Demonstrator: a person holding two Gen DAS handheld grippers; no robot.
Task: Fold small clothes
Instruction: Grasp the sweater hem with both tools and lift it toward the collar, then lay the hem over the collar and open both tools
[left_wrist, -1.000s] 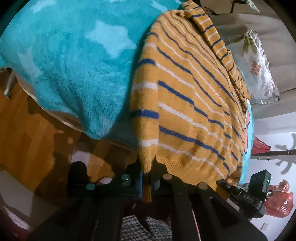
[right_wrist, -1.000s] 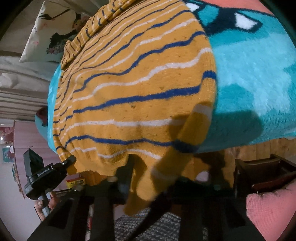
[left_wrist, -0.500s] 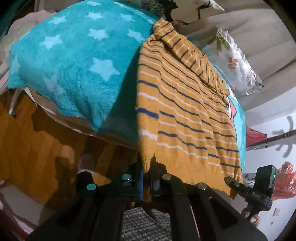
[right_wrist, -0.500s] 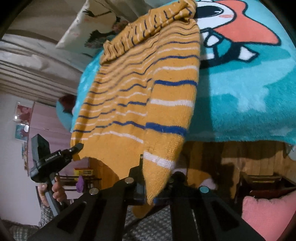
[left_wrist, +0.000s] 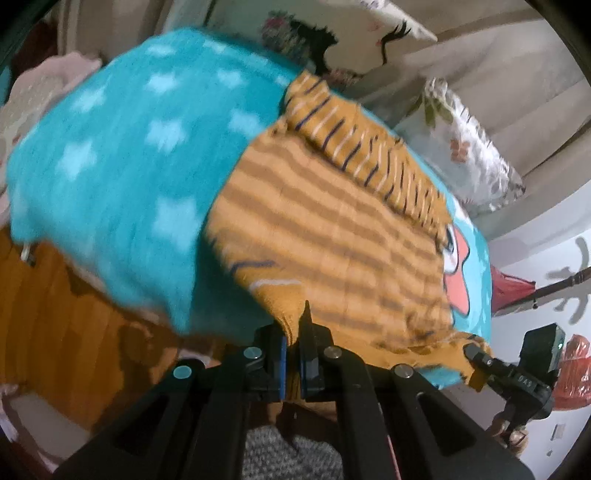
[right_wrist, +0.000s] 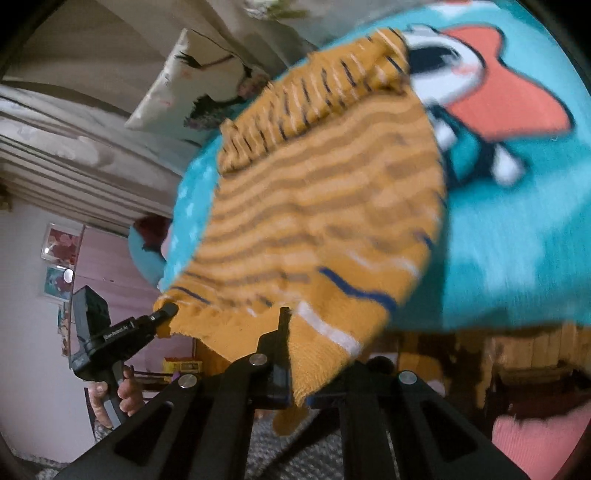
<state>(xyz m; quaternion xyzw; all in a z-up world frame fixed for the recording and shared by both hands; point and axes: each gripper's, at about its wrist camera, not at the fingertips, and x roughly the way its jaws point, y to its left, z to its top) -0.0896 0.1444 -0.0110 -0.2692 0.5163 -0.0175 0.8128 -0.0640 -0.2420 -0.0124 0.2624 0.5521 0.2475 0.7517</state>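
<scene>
Sweater (left_wrist: 332, 236) (mustard, blue and white stripes) is spread on the teal blanket (left_wrist: 122, 155), with its near hem raised off the bed edge. Left gripper (left_wrist: 291, 354) is pinched on one hem corner; knit is seen clamped between the pads. Right gripper (right_wrist: 295, 369) is pinched on the other hem corner, cloth draped over its fingers. Each tool is also caught in the other's view at the far hem corner. The far part of the sweater is bunched near the pillows (left_wrist: 469, 147). Wooden floor (left_wrist: 55, 314) is seen below the bed edge. Both views are motion-blurred.
</scene>
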